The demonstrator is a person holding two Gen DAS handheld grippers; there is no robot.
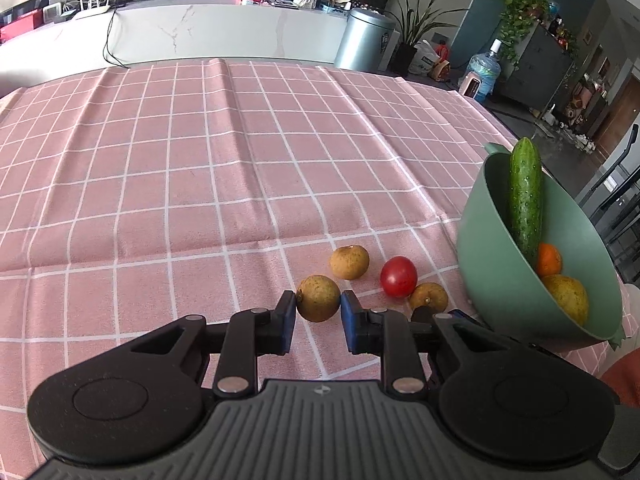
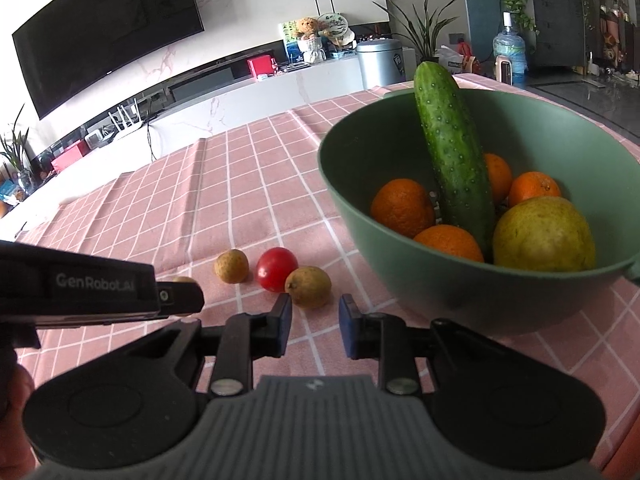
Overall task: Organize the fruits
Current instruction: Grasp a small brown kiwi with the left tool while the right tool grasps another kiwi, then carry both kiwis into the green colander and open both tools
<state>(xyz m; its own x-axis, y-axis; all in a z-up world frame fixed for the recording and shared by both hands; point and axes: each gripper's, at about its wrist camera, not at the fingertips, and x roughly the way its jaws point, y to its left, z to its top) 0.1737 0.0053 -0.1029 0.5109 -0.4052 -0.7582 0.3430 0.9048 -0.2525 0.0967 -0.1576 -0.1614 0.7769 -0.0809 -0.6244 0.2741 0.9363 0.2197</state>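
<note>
done: green bowl (image 2: 360,184) at 2 o'clock already holds cucumber (image 2: 452,152), oranges, pear.
left: three brown fruits, one tomato (image 1: 398,276) on the cloth.
left gripper (image 1: 318,314): you're clamped on the nearest brown fruit (image 1: 318,298).
right gripper (image 2: 314,322): closed, empty.

We see both views sharp and evenly daylit, with soft shadows under the fruit, pale glare on the far white wall, and fisheye bending and dark corners at the edges.

bowl (image 2: 360,184): cucumber (image 2: 452,152), oranges, pear | tomato (image 2: 277,269) beside
</note>
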